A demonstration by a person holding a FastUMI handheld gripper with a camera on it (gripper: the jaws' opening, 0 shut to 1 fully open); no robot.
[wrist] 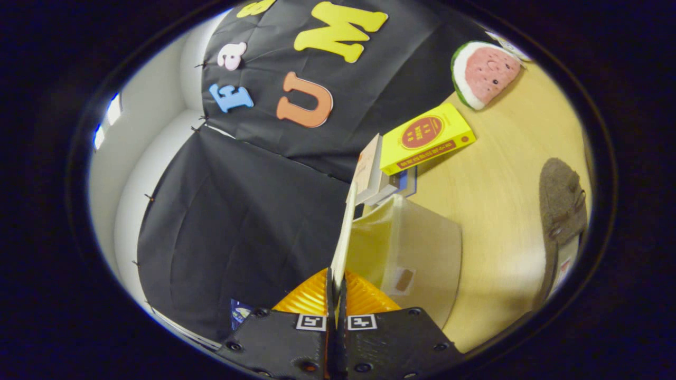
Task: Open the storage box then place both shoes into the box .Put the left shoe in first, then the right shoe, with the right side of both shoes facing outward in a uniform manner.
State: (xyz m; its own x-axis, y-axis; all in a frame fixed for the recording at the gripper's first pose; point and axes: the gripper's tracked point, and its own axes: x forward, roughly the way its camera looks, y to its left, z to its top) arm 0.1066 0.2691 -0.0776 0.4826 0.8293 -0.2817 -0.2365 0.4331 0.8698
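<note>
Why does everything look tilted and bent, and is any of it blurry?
Gripper view: the fisheye lens curves the wooden table and tilts the scene; the tool, shut on the box lid, looks sharp, while the brown shoe is soft; the translucent storage box shows dull glare.

Two square black-and-white markers are fixed on the gripper (pixel 336 287) body, one per side; round screws are set at six o'clock in dark textured plates.
</note>
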